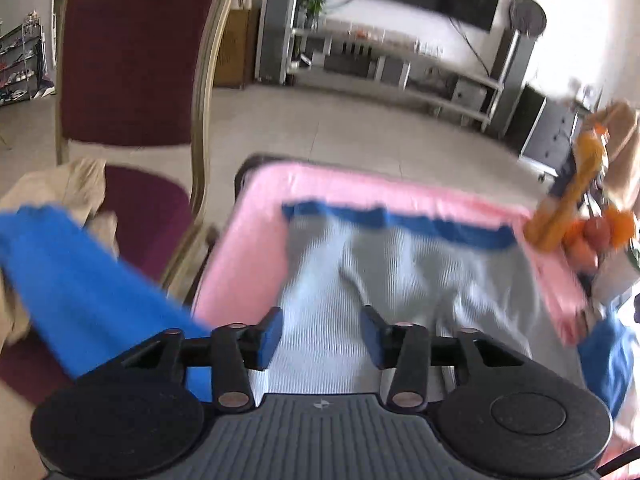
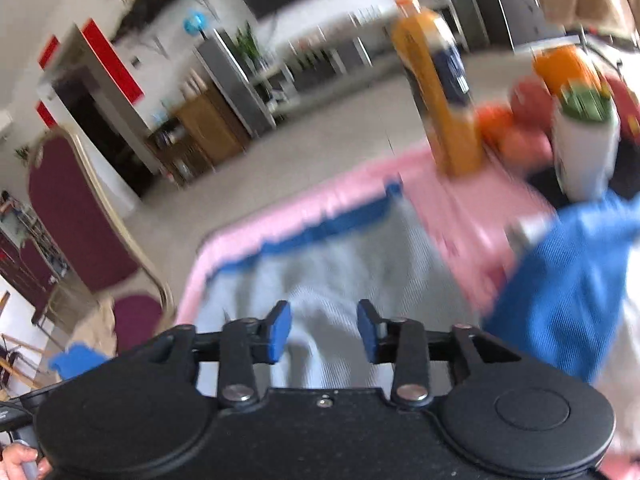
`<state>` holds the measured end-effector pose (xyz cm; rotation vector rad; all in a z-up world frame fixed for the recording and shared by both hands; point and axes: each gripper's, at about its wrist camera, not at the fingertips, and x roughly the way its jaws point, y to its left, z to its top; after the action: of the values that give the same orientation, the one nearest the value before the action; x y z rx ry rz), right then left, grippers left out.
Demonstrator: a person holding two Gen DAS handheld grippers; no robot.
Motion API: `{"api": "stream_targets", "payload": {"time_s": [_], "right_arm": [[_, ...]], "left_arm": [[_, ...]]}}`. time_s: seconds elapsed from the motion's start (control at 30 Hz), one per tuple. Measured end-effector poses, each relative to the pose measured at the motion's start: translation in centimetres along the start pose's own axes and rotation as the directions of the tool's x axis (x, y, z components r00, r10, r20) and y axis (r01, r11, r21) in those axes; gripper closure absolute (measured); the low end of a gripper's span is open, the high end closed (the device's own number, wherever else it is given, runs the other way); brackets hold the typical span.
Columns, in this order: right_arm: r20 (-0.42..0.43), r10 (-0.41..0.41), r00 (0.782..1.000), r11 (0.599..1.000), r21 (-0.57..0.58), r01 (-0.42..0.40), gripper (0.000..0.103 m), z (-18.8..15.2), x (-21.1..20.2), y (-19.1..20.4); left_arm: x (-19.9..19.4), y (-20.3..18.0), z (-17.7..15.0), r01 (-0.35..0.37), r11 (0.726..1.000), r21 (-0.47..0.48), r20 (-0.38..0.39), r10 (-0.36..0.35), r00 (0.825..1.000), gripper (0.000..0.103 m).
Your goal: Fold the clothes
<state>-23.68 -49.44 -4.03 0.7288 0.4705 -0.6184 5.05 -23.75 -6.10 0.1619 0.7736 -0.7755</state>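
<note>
Grey ribbed garment (image 1: 392,276) lies ahead of our left gripper (image 1: 322,336) and right gripper (image 2: 324,332), both released, nothing between the pads.

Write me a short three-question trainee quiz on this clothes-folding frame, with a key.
1. True or false: the left gripper is clamped on the grey garment.
2. What colour is the cloth under the garment? A) green B) pink C) white
3. Fill in: the garment's far hem band is ____.

Key: 1 false, its jaws stand apart with nothing pinched, as do the right gripper's. 2 B. 3 blue.
</note>
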Motion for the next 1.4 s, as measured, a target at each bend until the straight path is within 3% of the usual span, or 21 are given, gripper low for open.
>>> {"api": "stream_targets", "payload": {"time_s": [0.13,0.37,0.57,0.67,0.73,0.83,0.9,0.93,0.97,1.03,1.1,1.2,1.27,1.37,1.4], "right_arm": [[0.028,-0.029,0.999,1.000,0.006,0.029,0.060,3.2,4.0,-0.8],[-0.016,-0.108,0.994,0.992,0.064,0.109,0.057,6.8,15.3,-5.8],[-0.024,-0.149,0.989,0.987,0.058,0.150,0.053,7.6,21.6,-8.7],[-0.026,-0.179,0.984,0.982,0.055,0.180,0.054,7.7,24.0,-9.9],[-0.027,-0.193,0.981,0.979,0.053,0.195,0.054,7.8,25.6,-10.7],[-0.033,-0.179,0.983,0.983,0.042,0.180,0.054,8.1,27.2,-10.7],[-0.043,-0.185,0.982,0.982,0.027,0.186,0.054,8.1,28.3,-10.4],[-0.059,-0.197,0.979,0.980,0.018,0.198,0.069,8.0,28.8,-10.2],[-0.062,-0.208,0.976,0.978,0.003,0.209,0.096,7.9,29.0,-9.8],[0.001,-0.224,0.975,0.973,-0.057,0.223,0.095,7.4,27.8,-8.4],[0.077,-0.244,0.967,0.962,-0.110,0.251,0.096,7.0,26.8,-7.6],[0.202,-0.272,0.941,0.934,-0.179,0.308,0.097,6.2,25.3,-6.8],[0.269,-0.286,0.920,0.914,-0.212,0.346,0.097,5.7,24.7,-6.5],[0.205,-0.334,0.920,0.908,-0.190,0.373,0.097,5.2,26.3,-7.9],[0.183,-0.350,0.919,0.906,-0.183,0.382,0.097,5.1,26.9,-8.3]], "left_arm": [[6.1,1.7,3.8,0.023,0.997,-0.068,-0.067,-0.027,0.997,0.044],[19.5,4.5,7.4,0.002,0.961,-0.275,-0.231,-0.068,0.971,0.046],[25.9,5.2,7.6,0.040,0.944,-0.327,-0.266,-0.133,0.955,0.048],[27.0,5.1,8.2,0.090,0.945,-0.316,-0.245,-0.172,0.954,0.059],[27.3,4.5,8.4,0.081,0.957,-0.280,-0.238,-0.151,0.959,0.077],[27.3,3.7,8.4,0.062,0.973,-0.222,-0.224,-0.113,0.968,0.092],[27.1,3.3,8.3,0.039,0.982,-0.186,-0.205,-0.077,0.976,0.096],[26.6,2.9,8.3,0.021,0.988,-0.152,-0.179,-0.049,0.983,0.097],[26.0,2.4,8.2,0.001,0.994,-0.110,-0.147,-0.017,0.989,0.097],[24.1,0.8,8.3,-0.039,0.999,0.017,-0.042,0.039,0.998,0.097],[22.6,-1.2,8.4,-0.089,0.983,0.161,0.067,0.079,0.995,0.097],[22.3,-3.9,7.9,-0.180,0.929,0.324,0.176,0.128,0.976,0.096],[24.0,-4.6,7.1,-0.234,0.899,0.371,0.169,0.182,0.969,0.096],[27.7,-4.0,5.4,-0.287,0.881,0.376,0.073,0.281,0.957,0.092],[28.2,-4.0,4.8,-0.315,0.869,0.381,0.087,0.305,0.948,0.088]]}}
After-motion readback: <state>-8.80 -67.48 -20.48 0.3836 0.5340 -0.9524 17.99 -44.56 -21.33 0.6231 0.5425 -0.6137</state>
